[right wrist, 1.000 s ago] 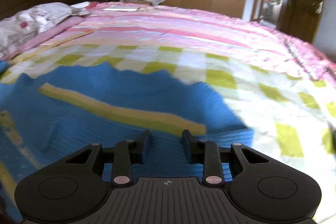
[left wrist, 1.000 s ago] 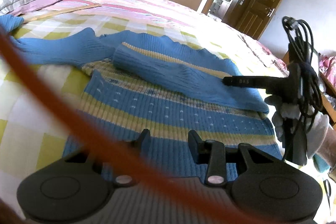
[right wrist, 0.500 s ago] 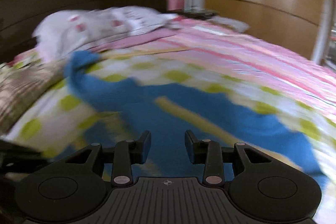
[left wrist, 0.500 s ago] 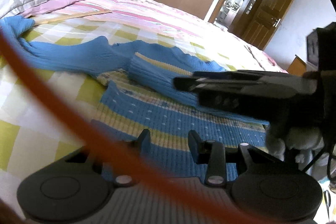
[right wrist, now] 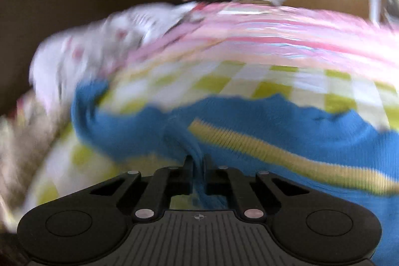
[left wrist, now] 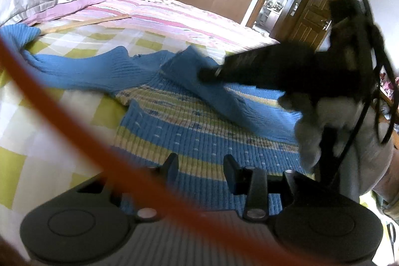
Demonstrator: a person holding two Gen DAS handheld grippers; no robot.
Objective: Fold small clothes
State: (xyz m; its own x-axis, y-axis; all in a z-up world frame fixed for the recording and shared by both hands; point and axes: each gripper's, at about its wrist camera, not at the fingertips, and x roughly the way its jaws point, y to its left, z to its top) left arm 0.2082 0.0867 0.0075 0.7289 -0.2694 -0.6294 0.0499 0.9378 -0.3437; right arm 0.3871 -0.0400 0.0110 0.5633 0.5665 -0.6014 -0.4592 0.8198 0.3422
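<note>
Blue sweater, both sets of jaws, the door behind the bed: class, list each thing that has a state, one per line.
Blue sweater: lying on the bed, partly folded, one sleeve stretched out flat, the other sleeve lifted.
Right gripper: jaws shut on a pinch of the sweater.
Left gripper: jaws open, nothing between them, above the sweater's hem.
Door: open.
</note>
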